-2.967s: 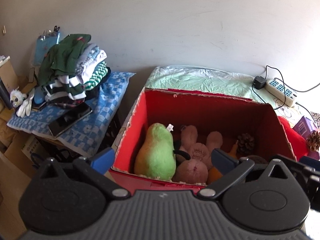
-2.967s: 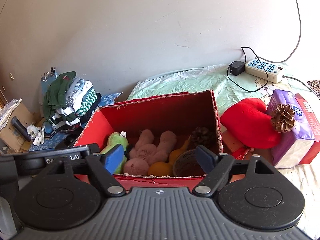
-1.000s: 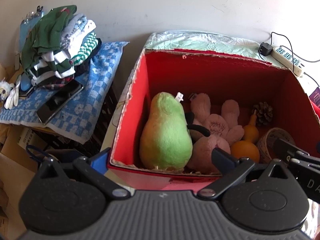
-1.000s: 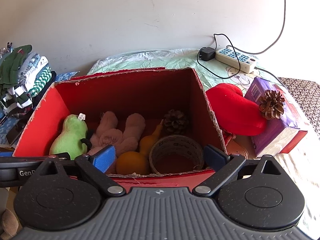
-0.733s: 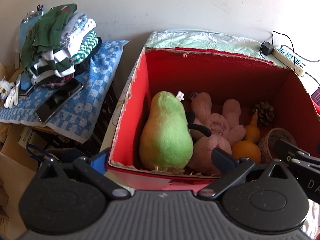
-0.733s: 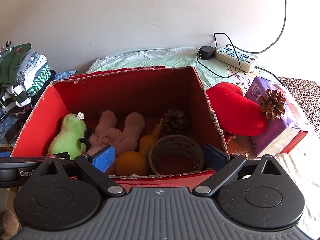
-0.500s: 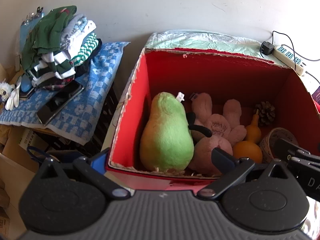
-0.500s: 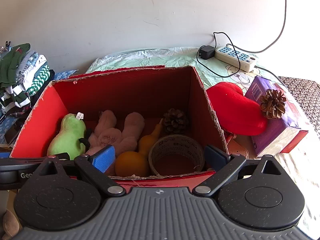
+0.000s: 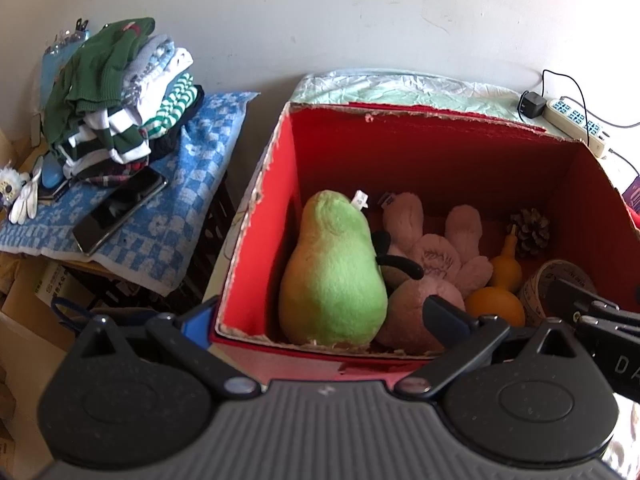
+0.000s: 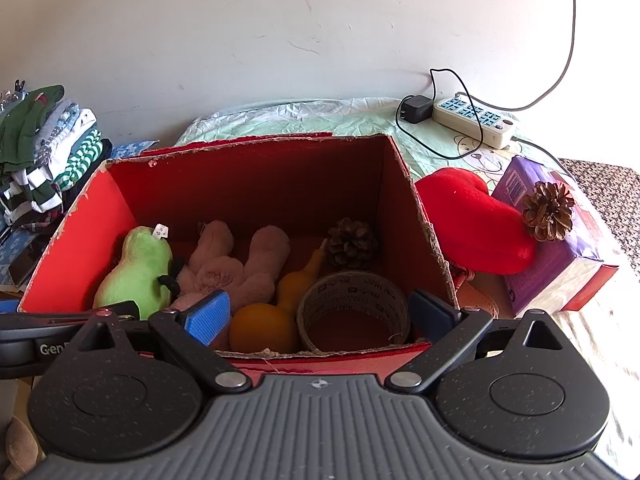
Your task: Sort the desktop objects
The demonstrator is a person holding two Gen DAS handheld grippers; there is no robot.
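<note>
Both tongs, left (image 9: 320,316) and right (image 10: 316,316), hang spread and empty before the box (image 10: 256,152). Right of it, the loose cone (image 10: 547,211) could roll off the tissue pack (image 10: 560,256) if nudged.

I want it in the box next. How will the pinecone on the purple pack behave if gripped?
The pinecone looks light and rigid, but its open scales may crack under a hard squeeze. Perched on the sloping purple pack, it could roll off if nudged.

Fuzzy cloth pear (image 9: 334,276) lies in a rough-edged, matt cardboard box (image 9: 432,148).
</note>
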